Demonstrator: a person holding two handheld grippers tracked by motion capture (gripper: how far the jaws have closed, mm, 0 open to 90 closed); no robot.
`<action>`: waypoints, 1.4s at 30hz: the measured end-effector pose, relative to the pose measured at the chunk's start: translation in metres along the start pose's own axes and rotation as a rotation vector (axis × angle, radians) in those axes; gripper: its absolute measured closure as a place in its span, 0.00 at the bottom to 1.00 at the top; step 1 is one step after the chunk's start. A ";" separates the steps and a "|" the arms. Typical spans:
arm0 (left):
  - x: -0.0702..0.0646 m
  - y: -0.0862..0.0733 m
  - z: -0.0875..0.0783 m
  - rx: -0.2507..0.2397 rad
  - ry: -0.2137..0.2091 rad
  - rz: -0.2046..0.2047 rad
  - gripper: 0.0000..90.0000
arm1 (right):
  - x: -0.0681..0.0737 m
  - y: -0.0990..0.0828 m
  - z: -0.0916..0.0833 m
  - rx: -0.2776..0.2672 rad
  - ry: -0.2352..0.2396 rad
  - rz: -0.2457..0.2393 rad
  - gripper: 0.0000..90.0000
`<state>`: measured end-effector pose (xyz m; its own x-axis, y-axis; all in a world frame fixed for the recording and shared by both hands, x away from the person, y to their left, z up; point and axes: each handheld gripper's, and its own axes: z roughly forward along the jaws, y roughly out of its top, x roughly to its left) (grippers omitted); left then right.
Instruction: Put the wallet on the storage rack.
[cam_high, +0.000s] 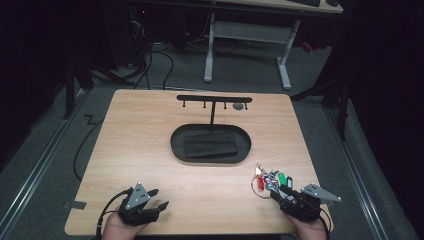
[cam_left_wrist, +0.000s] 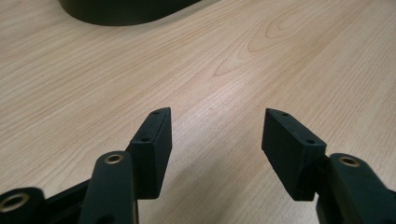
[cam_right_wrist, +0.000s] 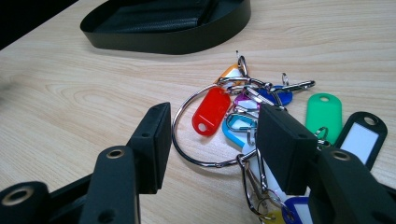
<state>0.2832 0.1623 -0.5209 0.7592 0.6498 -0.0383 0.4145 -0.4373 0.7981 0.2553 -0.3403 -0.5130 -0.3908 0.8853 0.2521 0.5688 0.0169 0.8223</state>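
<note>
Two grippers sit low at the near edge of a wooden table (cam_high: 150, 140). The left gripper (cam_high: 155, 199) is at the near left corner, held in a hand (cam_high: 117, 227). Its jaws are spread wide apart, with only bare wood between them. In the left gripper view the two black pads (cam_left_wrist: 156, 140) stand well apart above the table.

The right gripper (cam_high: 280, 192) is at the near right corner, in the other hand (cam_high: 311, 227). Its jaws are spread too, and they are not pinching anything. They point at a bunch of key tags (cam_high: 267, 180) that lies on the table just in front of them. In the right gripper view the big metal ring (cam_right_wrist: 187, 140) of the bunch lies flat between the two jaws. A red tag (cam_right_wrist: 211, 110) lies inside the ring. A green tag (cam_right_wrist: 324, 112) and a black tag with a white window (cam_right_wrist: 362, 137) lie to the side, past one jaw. Whether that jaw touches the bunch cannot be told.

Farther back, in the middle of the table, sits a black oval tray (cam_high: 177, 145) with a dark flat thing (cam_high: 210, 144) in it. Behind the tray stands a black rack with small hooks (cam_high: 214, 99).
</note>
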 end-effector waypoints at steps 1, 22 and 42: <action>0.001 0.001 -0.001 -0.004 -0.003 -0.003 0.50 | 0.000 0.000 0.000 0.003 -0.001 -0.002 0.51; -0.003 0.004 0.006 0.008 -0.030 0.071 0.41 | 0.013 0.009 0.002 0.122 -0.076 -0.090 0.61; -0.006 0.004 0.005 0.008 -0.078 0.113 0.42 | 0.047 0.062 0.032 0.500 -0.086 -0.263 0.65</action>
<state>0.2824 0.1537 -0.5205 0.8377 0.5460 0.0044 0.3280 -0.5096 0.7954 0.2953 -0.2829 -0.4660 -0.5167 0.8561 0.0121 0.7420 0.4407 0.5052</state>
